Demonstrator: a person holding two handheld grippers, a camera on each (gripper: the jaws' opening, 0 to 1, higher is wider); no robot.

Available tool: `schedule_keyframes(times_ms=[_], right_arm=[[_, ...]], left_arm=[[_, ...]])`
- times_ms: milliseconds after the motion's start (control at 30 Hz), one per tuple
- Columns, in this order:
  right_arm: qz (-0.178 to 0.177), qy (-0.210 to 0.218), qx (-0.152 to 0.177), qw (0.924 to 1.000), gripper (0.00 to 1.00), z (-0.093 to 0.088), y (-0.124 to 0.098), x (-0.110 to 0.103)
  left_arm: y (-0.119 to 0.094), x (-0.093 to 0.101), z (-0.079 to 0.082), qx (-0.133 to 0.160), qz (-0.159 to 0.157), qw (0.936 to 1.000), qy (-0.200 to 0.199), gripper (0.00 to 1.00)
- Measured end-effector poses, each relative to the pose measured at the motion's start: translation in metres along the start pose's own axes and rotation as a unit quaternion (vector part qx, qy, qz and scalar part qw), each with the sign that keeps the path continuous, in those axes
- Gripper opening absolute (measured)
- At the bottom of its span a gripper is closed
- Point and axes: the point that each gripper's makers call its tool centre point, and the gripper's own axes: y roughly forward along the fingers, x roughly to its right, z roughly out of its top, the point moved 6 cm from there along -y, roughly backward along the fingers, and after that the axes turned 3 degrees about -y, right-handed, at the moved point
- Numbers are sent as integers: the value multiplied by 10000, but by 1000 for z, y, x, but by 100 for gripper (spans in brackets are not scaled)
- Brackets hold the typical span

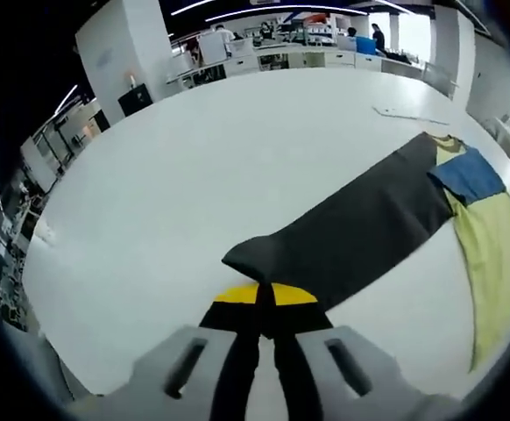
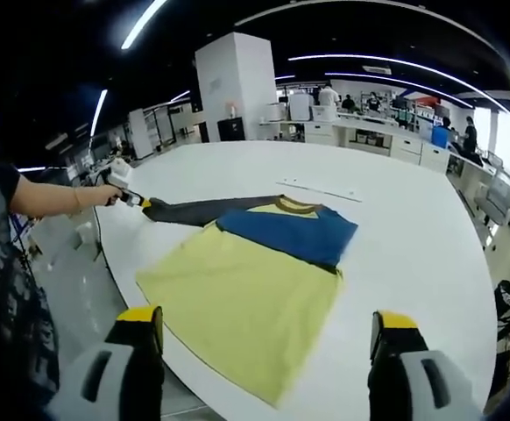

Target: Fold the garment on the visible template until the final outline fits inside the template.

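Left tool [image 1: 262, 307] clamped on dark sleeve [image 1: 360, 224] cuff, stretched toward the table [image 1: 167, 193] edge. Right tool [image 2: 268, 338] jaws apart, hovering off the shirt [image 2: 237, 294] hem. Risk: overpull drags shirt off the edge; template prob. underneath, can't tell.

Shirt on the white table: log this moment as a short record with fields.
garment: long-sleeved shirt, yellow body, blue chest panel, dark grey sleeve
surface: white table
shirt state: body lies flat; one sleeve stretched out sideways
left gripper: shut on the sleeve's cuff end
right gripper: open, jaws wide apart, holding nothing, near the shirt's hem
other item: thin white strip on the table beyond the collar
folding: sleeve not yet laid over the body
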Motion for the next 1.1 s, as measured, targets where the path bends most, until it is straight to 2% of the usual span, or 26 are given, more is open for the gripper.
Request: schedule_keyframes(times_ms=[133,367,467,500,533,1100], right_arm=[[28,-204,-66,9998,99,0,-1,-1],[135,-313,0,9994,100,1,0,-5],[166,-344,28,9993,99,2,0,-6],[172,-355,33,9992,100,2,-1,-6],[179,-376,39,9991,100,3,-1,-6],[271,-355,62,9990,99,0,-4,-9]], left_arm=[[-3,5,8,43,-81,10000,-34,0],[-9,21,22,153,-331,9993,-18,0],[-13,30,31,254,-432,9987,73,0],[-13,36,37,424,-587,9973,72,0],[-15,39,40,478,-643,9968,27,0],[-22,91,79,647,-1144,9908,327,0]])
